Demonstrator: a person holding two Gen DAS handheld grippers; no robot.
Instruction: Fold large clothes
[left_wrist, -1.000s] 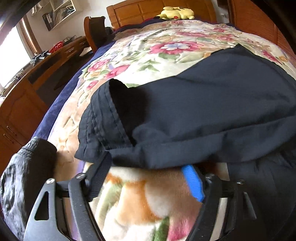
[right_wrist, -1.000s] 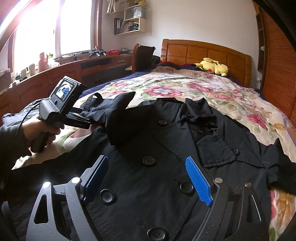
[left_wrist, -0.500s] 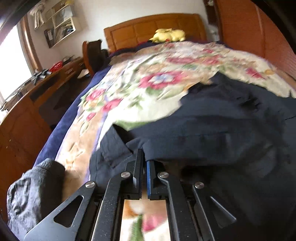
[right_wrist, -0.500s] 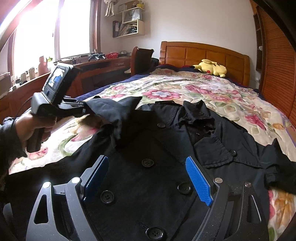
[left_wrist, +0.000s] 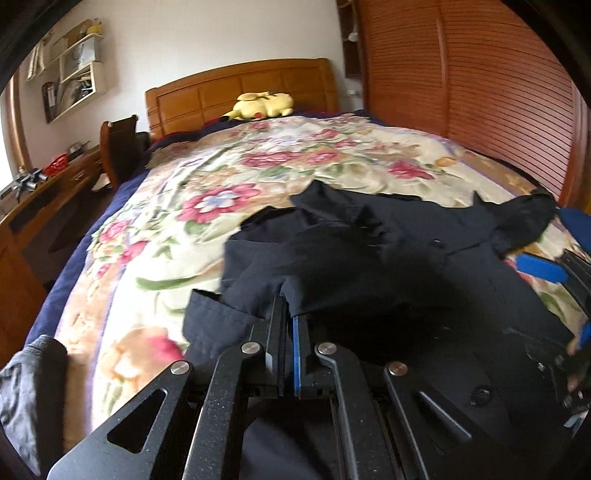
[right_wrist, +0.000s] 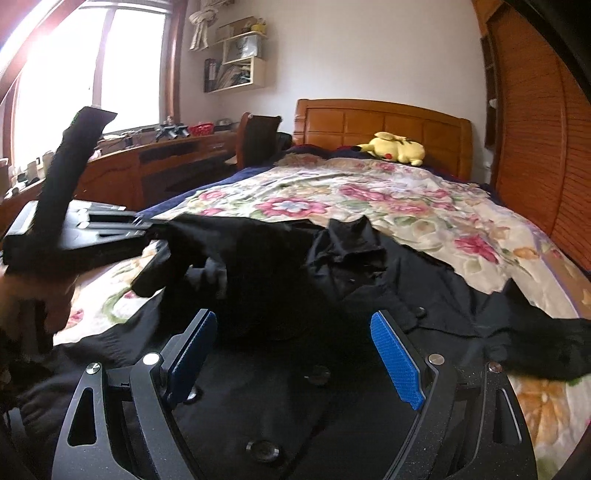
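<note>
The right gripper (right_wrist: 291, 354) hovered with jaws apart above the black coat's (right_wrist: 280, 406) buttoned front. The left gripper (left_wrist: 290, 314) was clamped on the coat's sleeve (left_wrist: 258, 280), lifting it inward, likely for folding. Beyond, the floral bedspread (left_wrist: 258, 177) carried the coat toward its near edge; 1 yellow plush (right_wrist: 397, 147) lay against the headboard (right_wrist: 384, 125).

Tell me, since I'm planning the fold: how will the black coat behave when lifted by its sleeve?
Likely floppy: the black coat sags in folds where the left tongs pinch its sleeve. Probably heavy for cloth, judging by its double row of buttons. It should drag rather than slide on the plush floral blanket. The right tongs hang open above it.
</note>
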